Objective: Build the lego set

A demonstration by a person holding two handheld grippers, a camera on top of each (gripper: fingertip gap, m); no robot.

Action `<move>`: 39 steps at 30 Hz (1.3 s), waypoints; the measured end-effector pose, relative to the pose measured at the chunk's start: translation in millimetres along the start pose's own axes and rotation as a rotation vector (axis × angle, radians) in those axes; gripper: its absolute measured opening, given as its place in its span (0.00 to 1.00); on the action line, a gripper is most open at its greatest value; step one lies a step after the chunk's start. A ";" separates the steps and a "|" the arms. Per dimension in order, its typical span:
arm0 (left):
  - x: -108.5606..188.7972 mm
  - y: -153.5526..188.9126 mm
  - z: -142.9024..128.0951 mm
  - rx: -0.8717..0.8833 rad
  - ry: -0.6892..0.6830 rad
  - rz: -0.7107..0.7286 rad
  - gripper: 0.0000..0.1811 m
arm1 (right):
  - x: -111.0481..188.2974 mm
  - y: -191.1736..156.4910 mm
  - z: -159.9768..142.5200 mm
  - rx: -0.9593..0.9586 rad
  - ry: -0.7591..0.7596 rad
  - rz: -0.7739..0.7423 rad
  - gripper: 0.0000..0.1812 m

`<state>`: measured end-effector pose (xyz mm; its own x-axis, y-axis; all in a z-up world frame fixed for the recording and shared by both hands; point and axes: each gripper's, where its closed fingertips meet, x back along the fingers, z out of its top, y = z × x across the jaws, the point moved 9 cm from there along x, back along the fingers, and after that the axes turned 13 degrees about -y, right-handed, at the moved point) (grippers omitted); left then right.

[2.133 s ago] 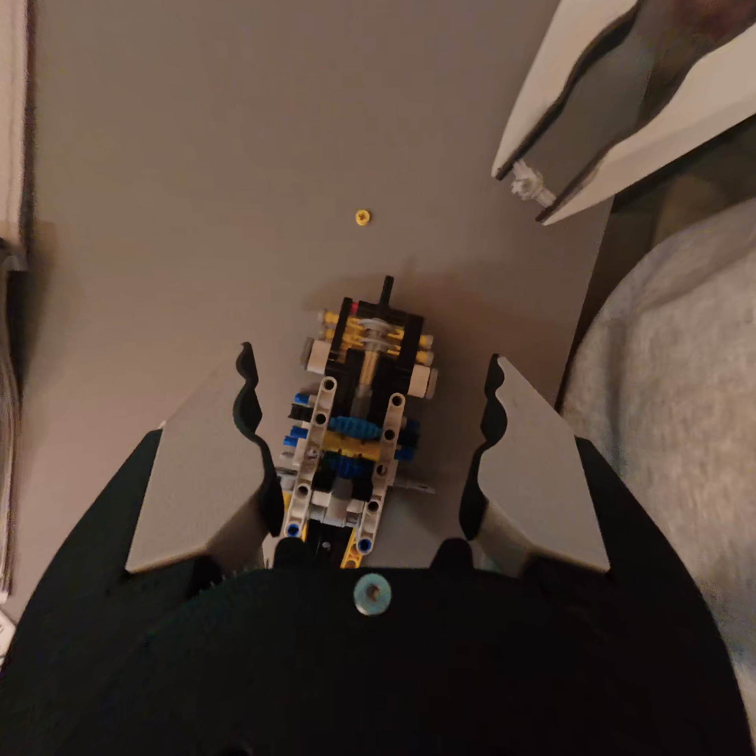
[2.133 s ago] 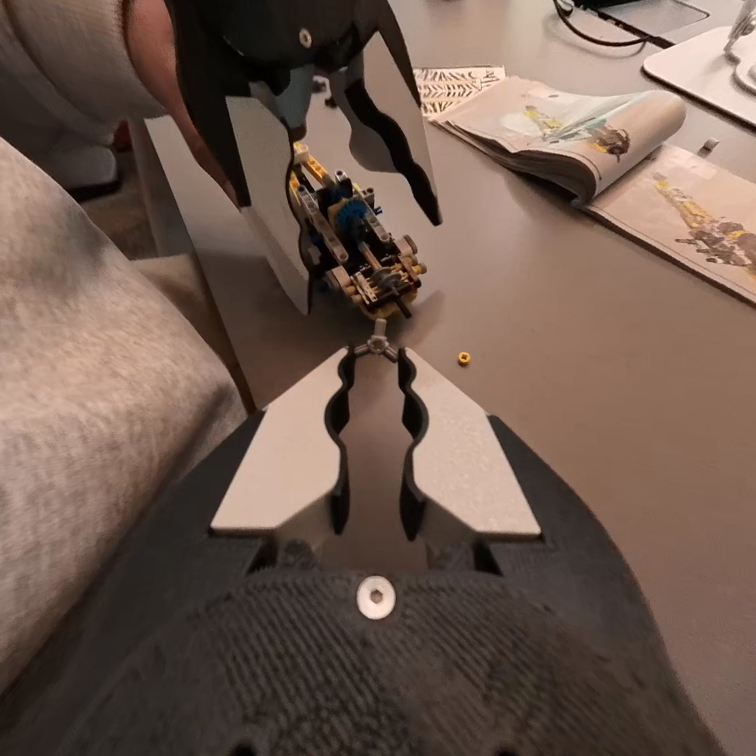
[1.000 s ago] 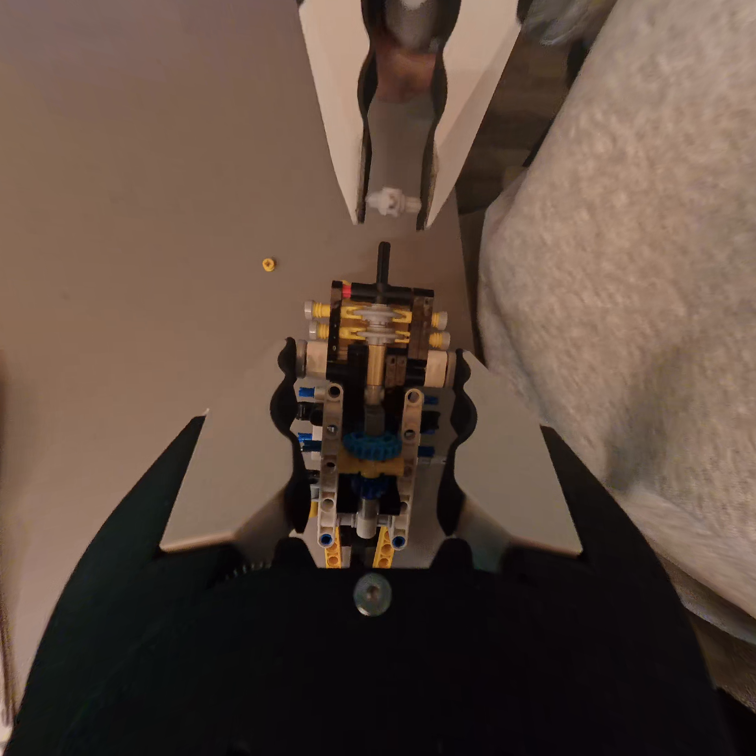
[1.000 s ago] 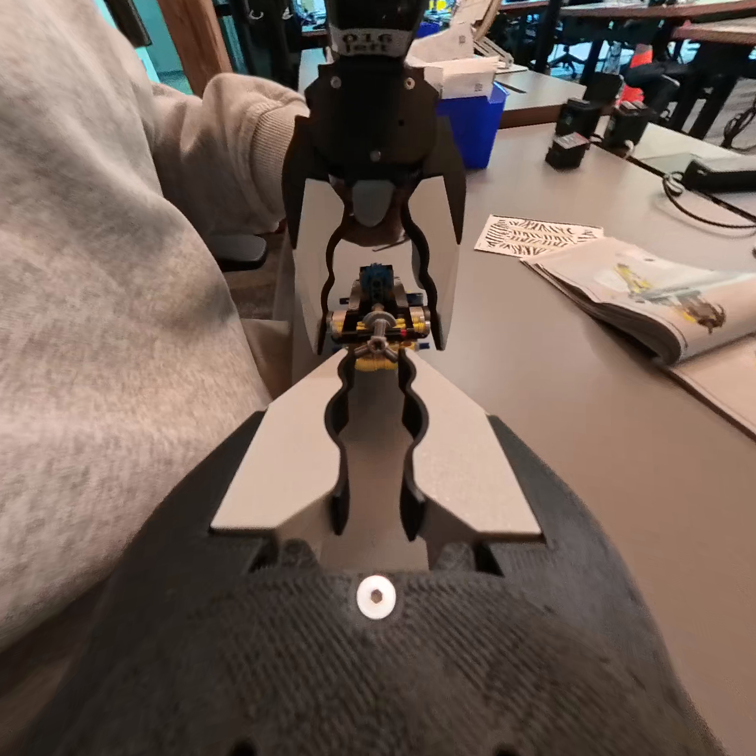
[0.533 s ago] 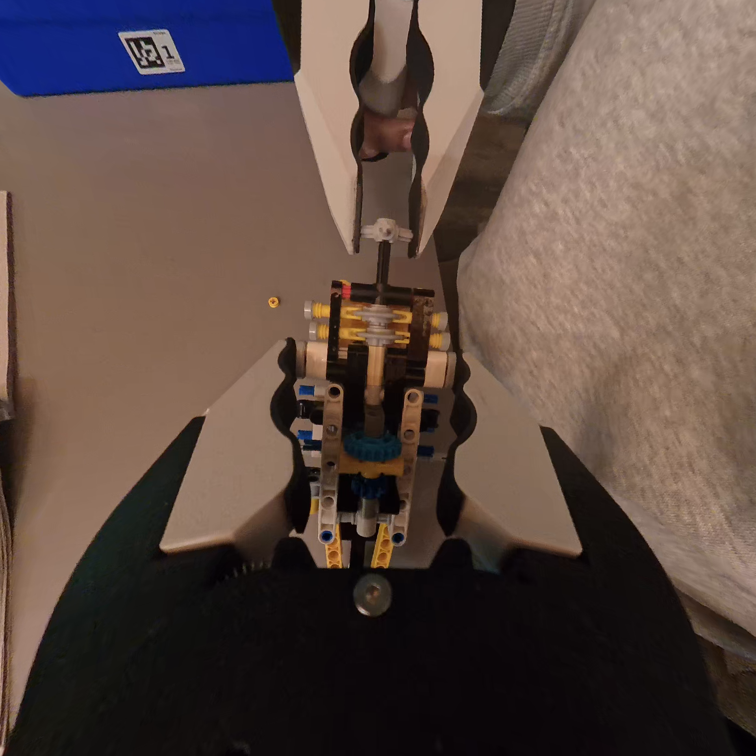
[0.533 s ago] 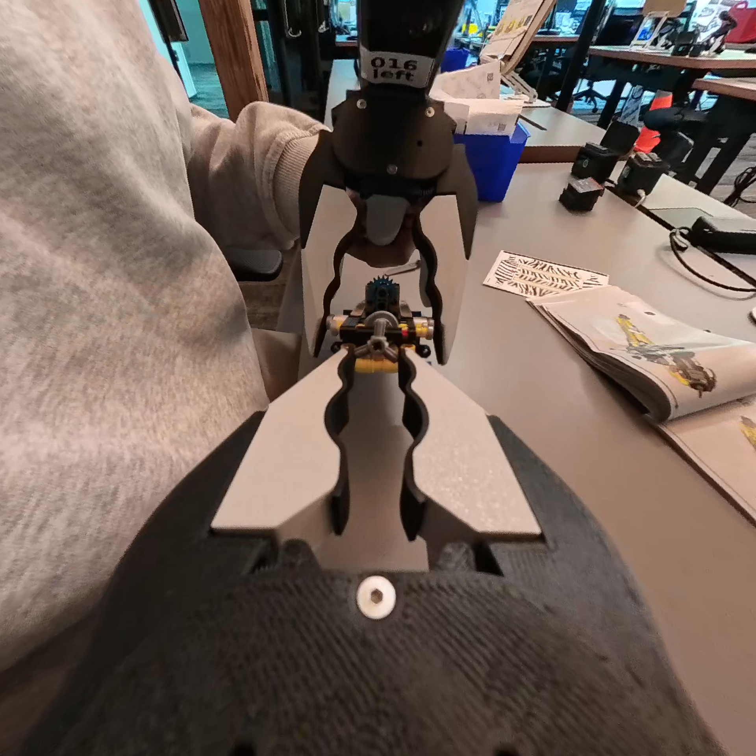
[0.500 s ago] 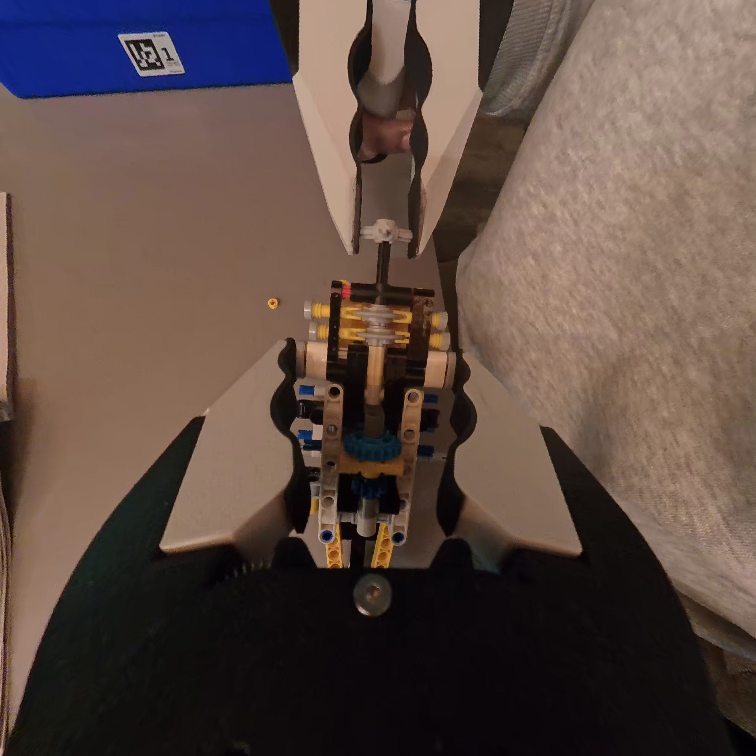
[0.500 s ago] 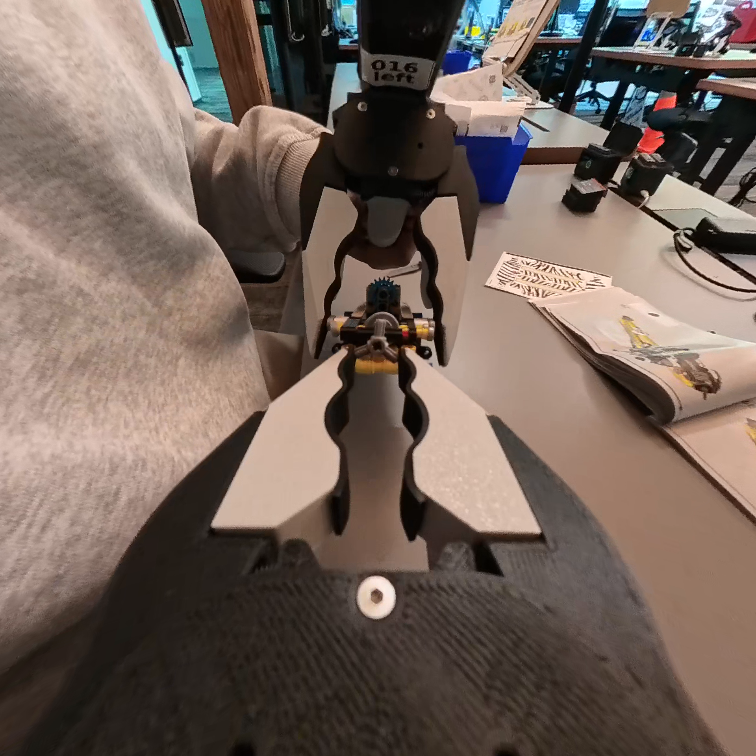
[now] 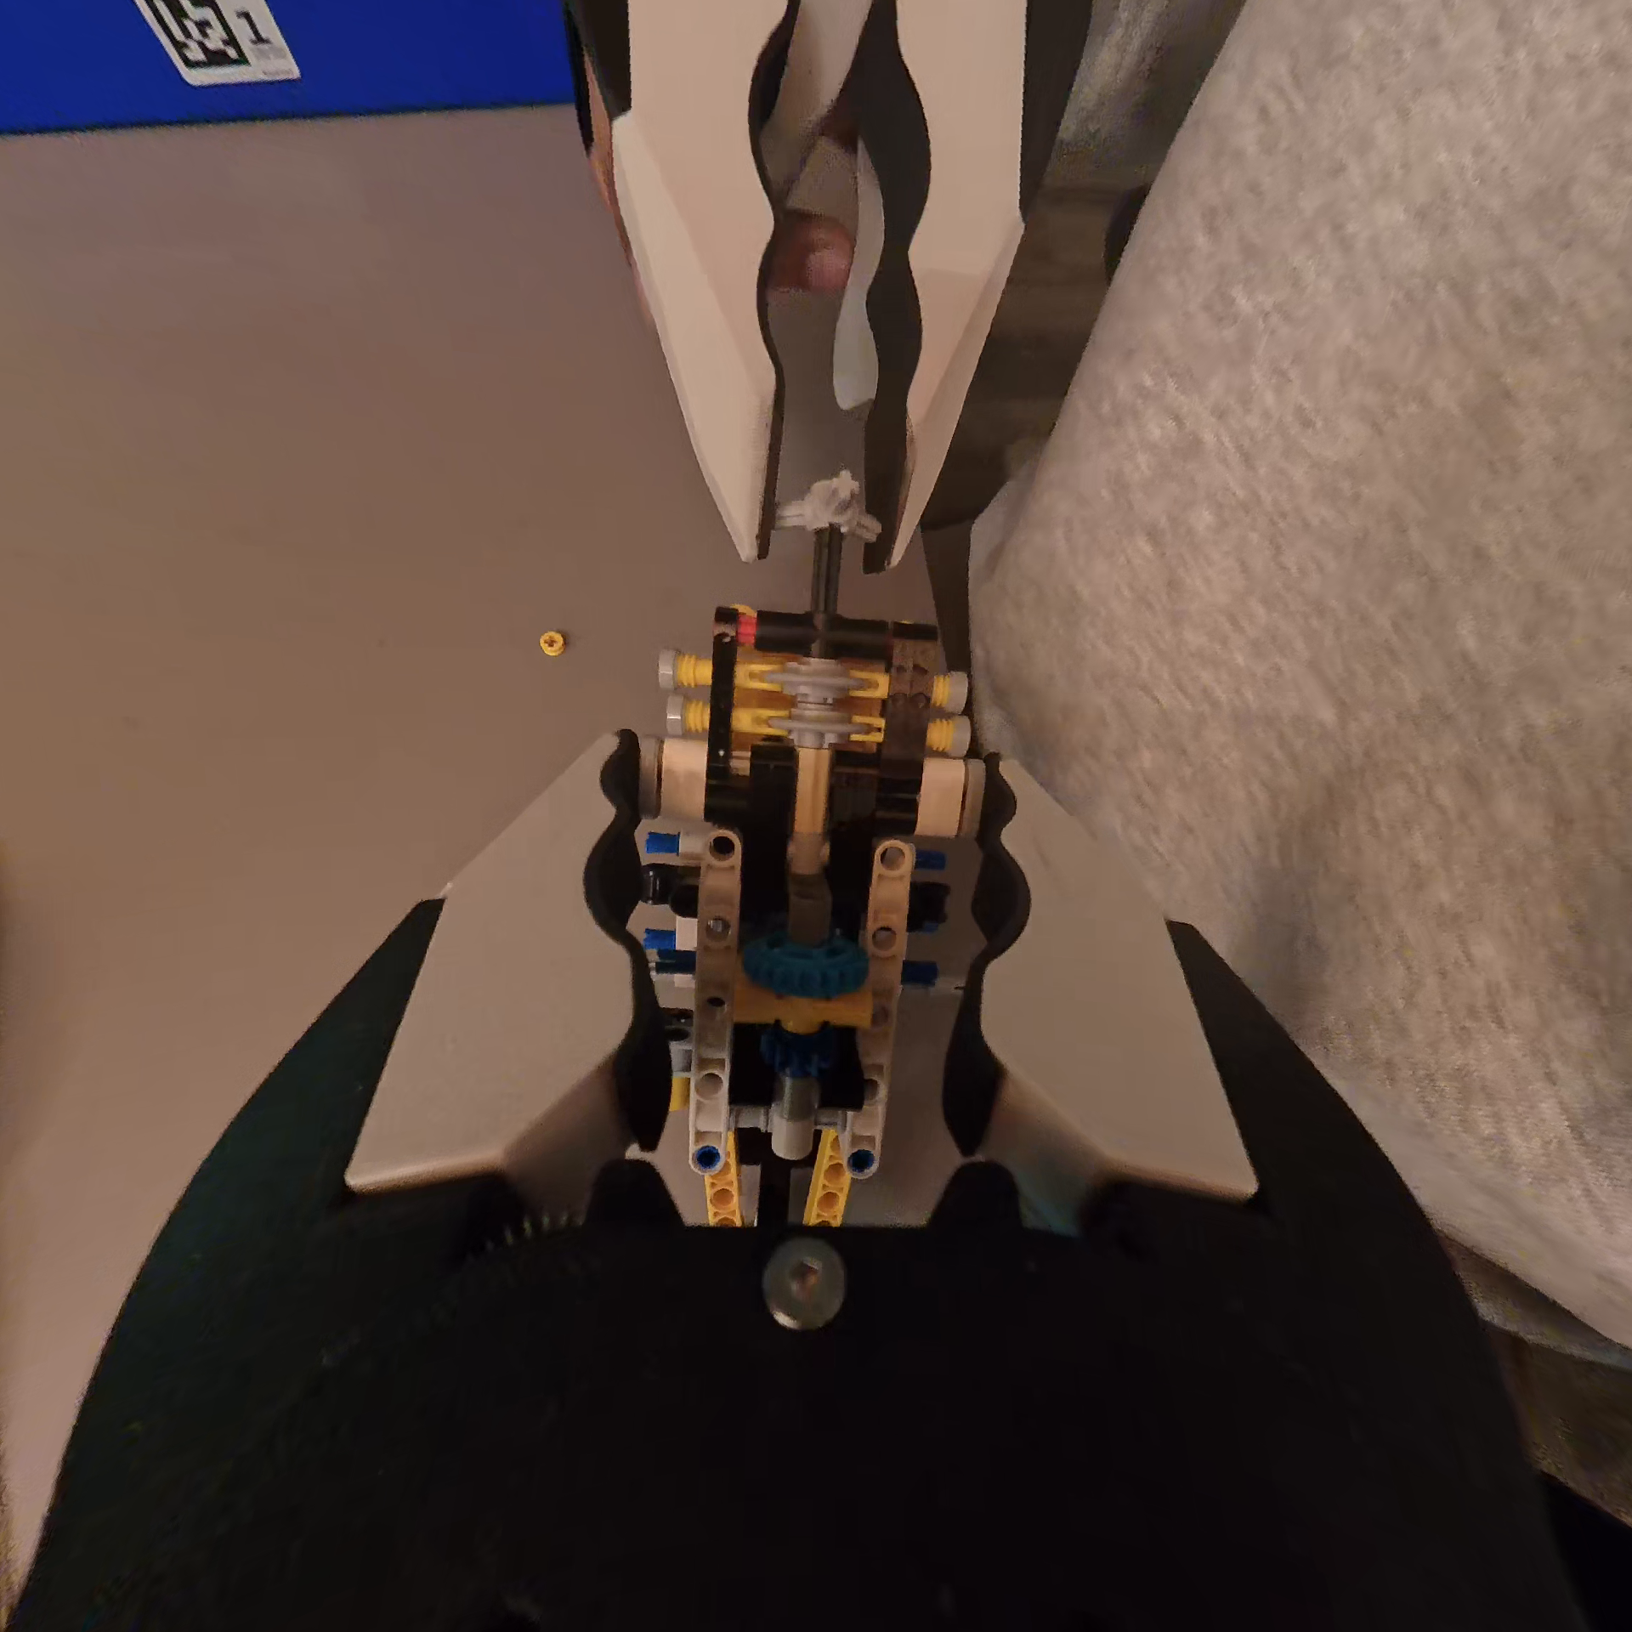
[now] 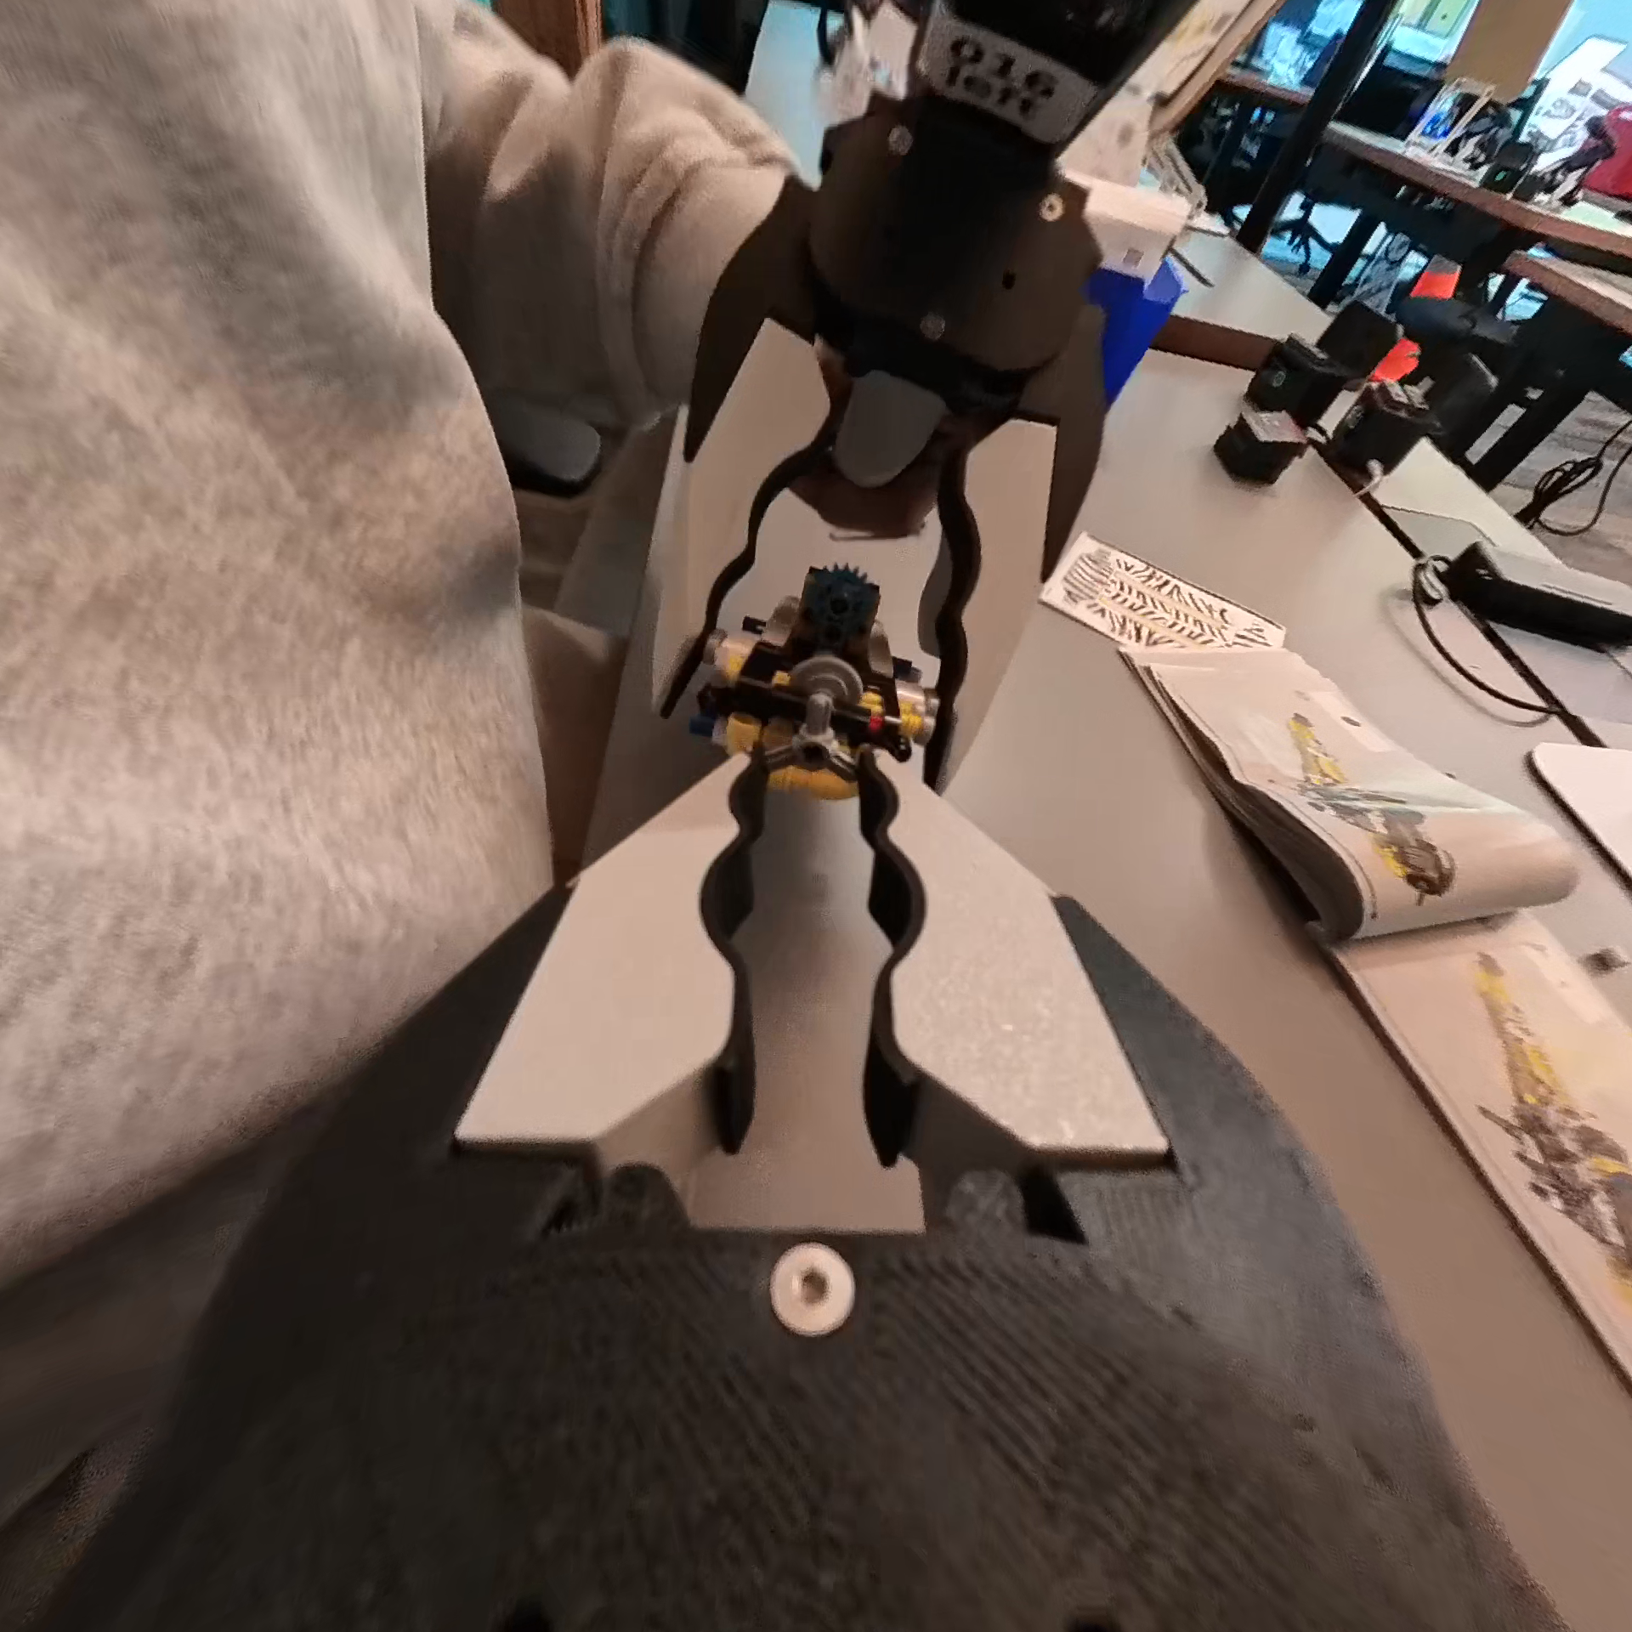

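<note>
Left wrist view looks down on the grey tabletop (image 9: 265,442), which carries nothing of the work itself at this moment; it serves only as the backdrop over which the two tools meet. A person's grey sleeve (image 9: 1325,530) fills the side beyond the right-hand jaw. A blue bin (image 9: 353,53) sits far ahead of the jaws, and in the right wrist view an open instruction booklet (image 10: 1325,795) lies off to the right of the jaws, probably kept in sight for reference.

The left gripper (image 9: 808,795) has its jaws clamped on the flanks of the Technic chassis (image 9: 808,883), which sits lengthwise between them. Held this way, the chassis points its nose outward, so the black axle (image 9: 827,574) sticking out of the front end is free and faces the other tool head-on.

The right gripper (image 10: 808,764) comes in from directly opposite, jaws closed on a small light-grey three-armed hub piece (image 10: 810,749). It is pinched by its outer arms at the very jaw tips, which I judge leaves the centre hole clear for the axle. The hub sits at the axle's tip, seemingly just started on it; how deep it is I cannot tell.

A tiny yellow bush (image 9: 553,642) lies loose on the tabletop, left of the left jaw's tip.
</note>
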<state>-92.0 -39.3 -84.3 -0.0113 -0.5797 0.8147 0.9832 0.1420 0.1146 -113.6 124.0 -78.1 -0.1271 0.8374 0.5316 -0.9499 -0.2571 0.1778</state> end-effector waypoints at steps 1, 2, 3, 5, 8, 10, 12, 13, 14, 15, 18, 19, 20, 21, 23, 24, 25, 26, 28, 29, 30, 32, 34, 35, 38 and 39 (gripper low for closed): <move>-0.9 -0.7 0.7 -0.002 -0.013 -0.001 0.41 | 0.3 0.1 -0.1 0.018 -0.023 -0.005 0.11; -2.1 -1.5 1.4 -0.004 -0.025 0.002 0.41 | 0.5 0.2 -0.3 0.031 -0.045 -0.007 0.11; -3.2 -1.7 2.0 -0.007 -0.037 0.007 0.41 | 0.7 0.5 -0.7 0.038 -0.065 -0.005 0.11; -6.0 -2.4 3.1 -0.002 -0.061 0.019 0.41 | 0.7 1.0 -2.0 0.045 -0.109 -0.004 0.11; -11.5 -2.0 3.8 0.003 -0.103 0.039 0.41 | -1.0 -0.9 -4.4 0.072 -0.187 -0.009 0.11; -16.1 -1.2 3.7 0.007 -0.132 0.045 0.41 | -2.9 -2.5 -7.2 0.084 -0.233 -0.007 0.11; -21.3 -0.7 3.6 0.018 -0.161 0.050 0.41 | -5.2 -4.0 -11.7 0.077 -0.267 0.001 0.11; -23.5 -0.2 3.8 0.021 -0.172 0.050 0.41 | -6.3 -4.8 -14.1 0.073 -0.277 0.003 0.11; -25.1 -0.4 3.8 0.028 -0.180 0.048 0.41 | -7.2 -5.5 -16.0 0.072 -0.286 -0.001 0.11; -26.3 -0.7 3.5 0.036 -0.185 0.042 0.41 | -8.0 -6.6 -17.7 0.076 -0.294 -0.010 0.11; -29.9 -2.2 3.2 0.061 -0.194 0.030 0.41 | -10.3 -8.9 -21.0 0.089 -0.336 -0.050 0.11; -31.7 -2.2 3.2 0.064 -0.204 0.033 0.41 | -11.3 -9.6 -22.1 0.085 -0.358 -0.056 0.11; -33.9 -2.0 3.4 0.064 -0.218 0.041 0.41 | -12.4 -10.2 -23.1 0.076 -0.381 -0.054 0.11; -36.4 -1.0 3.6 0.060 -0.233 0.049 0.41 | -13.6 -11.0 -24.5 0.062 -0.403 -0.044 0.11; -40.9 1.1 4.4 0.052 -0.259 0.060 0.41 | -15.3 -11.9 -27.1 0.027 -0.434 -0.012 0.11; -42.6 1.9 4.7 0.047 -0.269 0.062 0.41 | -15.9 -11.9 -28.5 0.003 -0.439 0.009 0.11; -43.9 2.3 5.0 0.045 -0.277 0.063 0.41 | -16.3 -11.5 -29.9 -0.027 -0.439 0.033 0.11; -45.0 2.7 5.3 0.043 -0.285 0.062 0.41 | -16.5 -10.7 -31.4 -0.058 -0.436 0.059 0.11; -47.0 3.5 5.9 0.036 -0.301 0.060 0.41 | -17.2 -8.5 -34.1 -0.121 -0.431 0.117 0.10; -48.2 4.0 6.4 0.030 -0.310 0.059 0.41 | -17.8 -7.2 -35.5 -0.151 -0.431 0.148 0.10; -49.3 4.1 6.8 0.025 -0.317 0.060 0.41 | -18.6 -6.0 -37.3 -0.175 -0.433 0.178 0.10; -51.8 4.5 6.9 0.014 -0.328 0.057 0.41 | -20.3 -4.0 -40.7 -0.212 -0.434 0.234 0.10; -53.1 4.8 6.6 0.006 -0.327 0.044 0.41 | -22.0 -3.2 -43.3 -0.225 -0.433 0.279 0.10; -53.4 4.7 6.7 0.005 -0.327 0.040 0.41 | -22.7 -2.6 -43.9 -0.225 -0.434 0.291 0.10; -55.0 5.1 7.8 -0.002 -0.350 0.028 0.41 | -24.6 -2.0 -43.1 -0.207 -0.473 0.322 0.10; -55.9 5.1 8.6 -0.004 -0.360 0.027 0.41 | -25.6 -2.0 -42.4 -0.193 -0.500 0.328 0.10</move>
<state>-87.8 0.8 -124.4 -0.0483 -0.2560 0.9655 0.9848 0.1494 0.0888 -120.6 123.5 -127.1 -0.3164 0.3912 0.8642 -0.9245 -0.3315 -0.1884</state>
